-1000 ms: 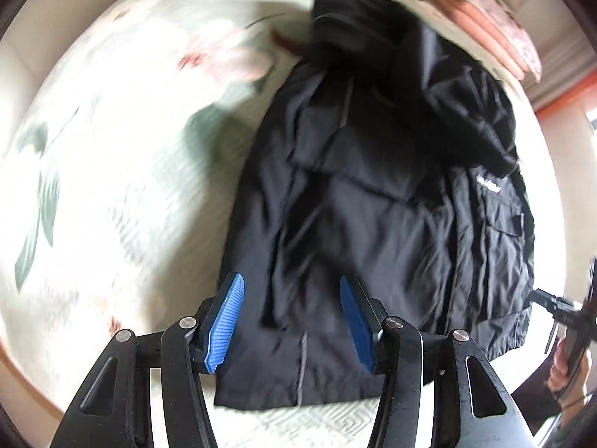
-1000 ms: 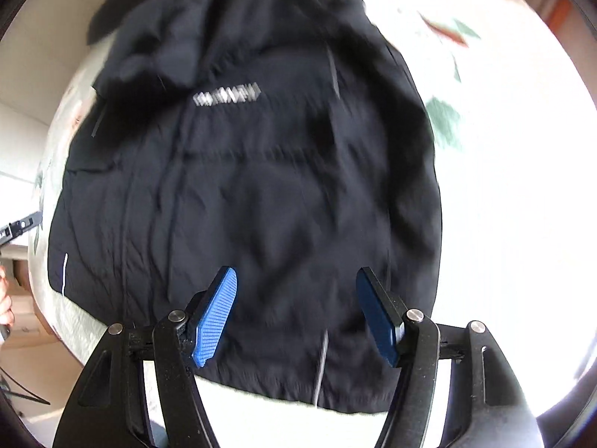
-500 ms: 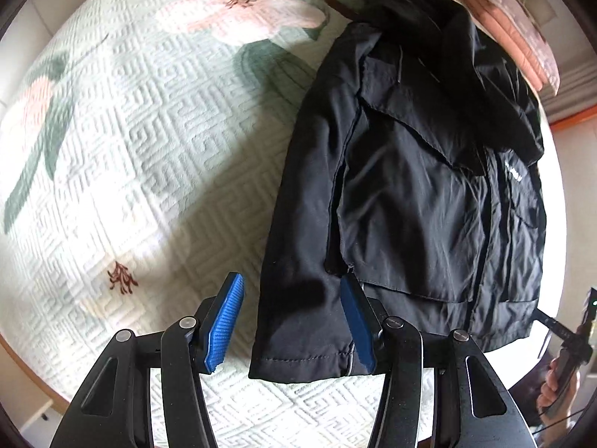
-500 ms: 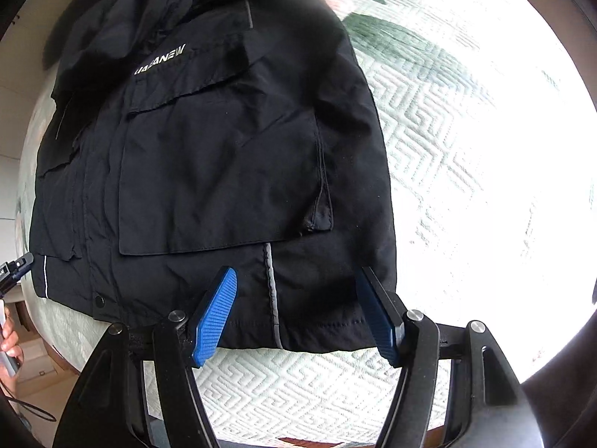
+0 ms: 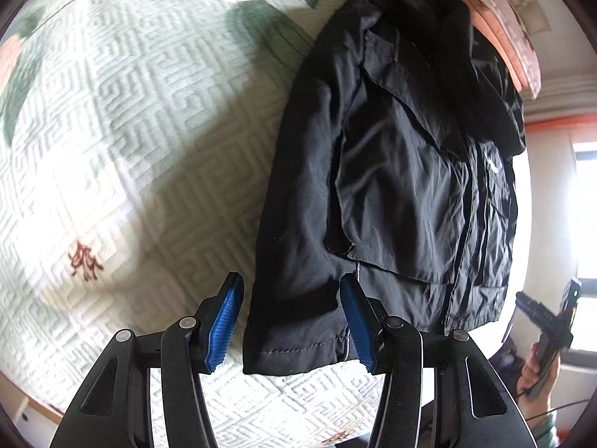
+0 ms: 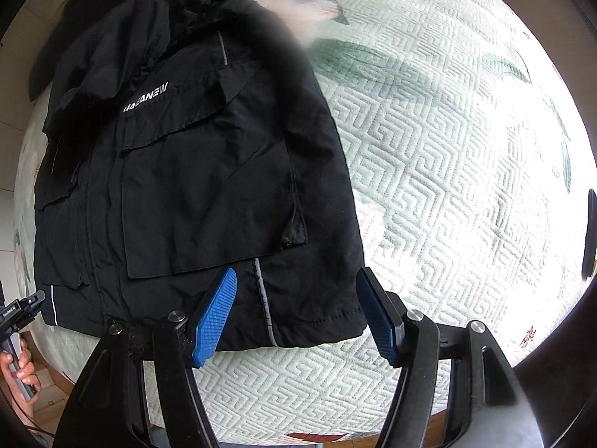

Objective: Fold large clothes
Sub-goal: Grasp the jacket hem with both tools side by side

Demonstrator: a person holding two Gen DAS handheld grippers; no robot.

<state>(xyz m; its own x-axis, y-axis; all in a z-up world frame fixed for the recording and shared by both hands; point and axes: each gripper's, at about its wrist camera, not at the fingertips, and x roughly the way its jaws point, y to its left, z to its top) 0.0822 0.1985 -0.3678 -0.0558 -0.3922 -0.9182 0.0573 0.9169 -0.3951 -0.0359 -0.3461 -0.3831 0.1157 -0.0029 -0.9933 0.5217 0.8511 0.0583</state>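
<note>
A black jacket (image 5: 391, 171) lies flat on a pale green quilted bedspread (image 5: 130, 142), hood at the far end, hem toward me. It has large front pockets and white lettering on the chest (image 6: 145, 101). My left gripper (image 5: 291, 324) is open, its blue pads either side of the jacket's hem corner, just above it. My right gripper (image 6: 294, 317) is open and straddles the jacket's (image 6: 194, 179) hem corner by a grey reflective stripe (image 6: 265, 298). Neither holds cloth.
The bedspread (image 6: 447, 156) has pink flowers and green leaves. Folded pink bedding (image 5: 500, 37) lies beyond the hood. The bed's near edge runs just under both grippers. The other hand and its gripper show at the edges (image 5: 544, 332) (image 6: 18, 317).
Both grippers have pulled back toward the hem and outward to the jacket's corners; a second ago they were over the lower body. Both stay open.
</note>
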